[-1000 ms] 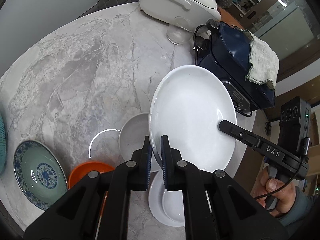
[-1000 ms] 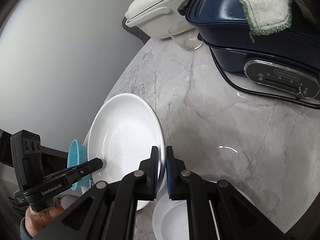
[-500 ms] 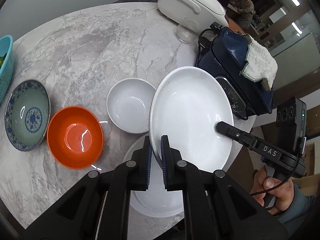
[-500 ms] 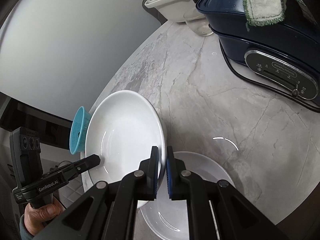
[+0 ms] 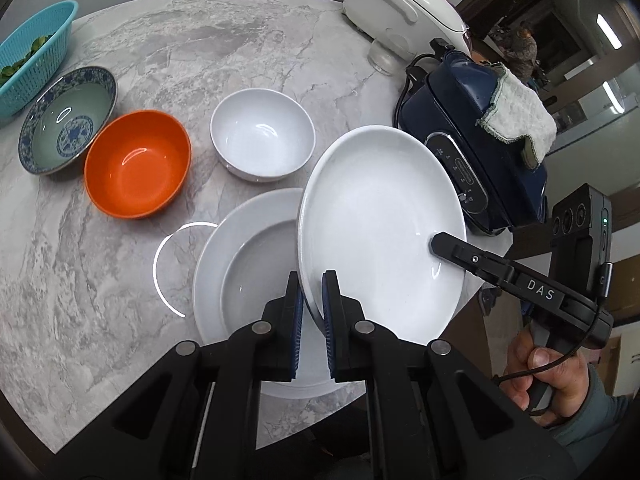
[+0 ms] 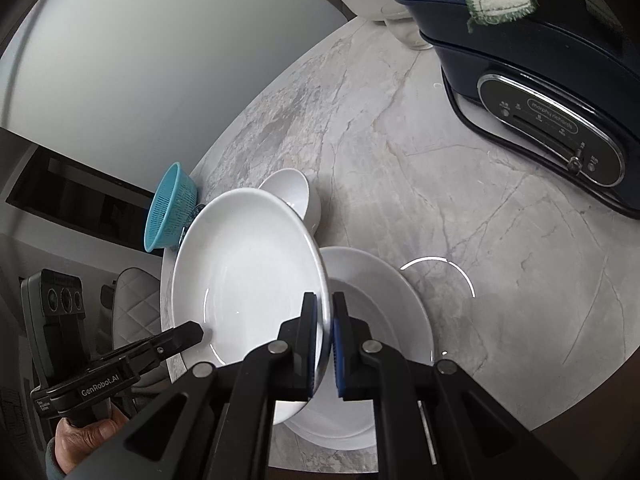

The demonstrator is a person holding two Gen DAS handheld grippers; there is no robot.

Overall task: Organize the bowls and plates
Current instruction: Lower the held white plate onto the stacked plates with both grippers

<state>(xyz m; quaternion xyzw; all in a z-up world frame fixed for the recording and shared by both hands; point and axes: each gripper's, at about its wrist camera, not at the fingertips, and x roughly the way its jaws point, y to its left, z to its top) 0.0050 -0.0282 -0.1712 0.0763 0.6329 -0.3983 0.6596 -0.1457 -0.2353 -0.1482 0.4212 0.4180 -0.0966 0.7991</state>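
Note:
Both grippers hold one white plate point(image 5: 380, 220) by opposite rims, tilted in the air. My left gripper point(image 5: 312, 296) is shut on its near rim. My right gripper point(image 6: 324, 312) is shut on the other rim; its finger point(image 5: 452, 246) shows in the left wrist view. The plate point(image 6: 248, 272) hangs above a second white plate point(image 5: 240, 264) lying on the marble table point(image 5: 80, 280), which also shows in the right wrist view point(image 6: 380, 288). A white bowl point(image 5: 262, 136), an orange bowl point(image 5: 136, 164) and a blue-patterned bowl point(image 5: 68, 116) stand behind it.
A teal basket point(image 5: 32, 56) with greens sits at the far left. A dark blue cooker point(image 5: 472, 136) with a cloth point(image 5: 520, 116) on it stands at the right, a white rice cooker point(image 5: 400, 12) and a glass point(image 5: 384, 56) behind. The table edge is close in front.
Both grippers have lifted the held white plate higher above the table. The lower plate and the three bowls have come into fuller view beneath it.

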